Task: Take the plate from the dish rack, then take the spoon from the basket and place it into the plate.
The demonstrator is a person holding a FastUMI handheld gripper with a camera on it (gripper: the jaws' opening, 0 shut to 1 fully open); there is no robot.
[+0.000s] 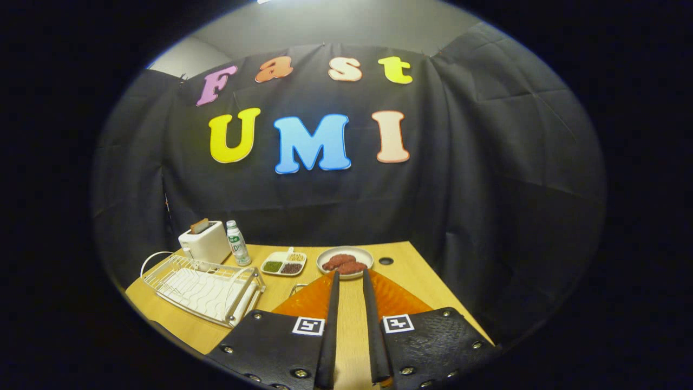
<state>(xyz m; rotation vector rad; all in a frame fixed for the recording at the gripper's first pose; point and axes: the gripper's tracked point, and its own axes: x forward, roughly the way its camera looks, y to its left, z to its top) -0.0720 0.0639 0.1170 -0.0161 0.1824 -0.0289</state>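
Observation:
An orange ribbed plate lies low under my fingers and shows on both sides of them, its far edge level with the fingertips. My gripper hovers over it, its fingers a narrow gap apart, and bare wood shows through that gap. I cannot tell whether either finger touches the plate. The white wire dish rack stands to the left of the fingers with no plate in its slots. A small wire loop peeks out at the plate's left edge; what it belongs to is hidden.
Beyond the fingertips sits a white plate with reddish meat pieces. Left of it are a divided snack dish, a small water bottle and a white toaster. The wooden table ends at black cloth behind and to the right.

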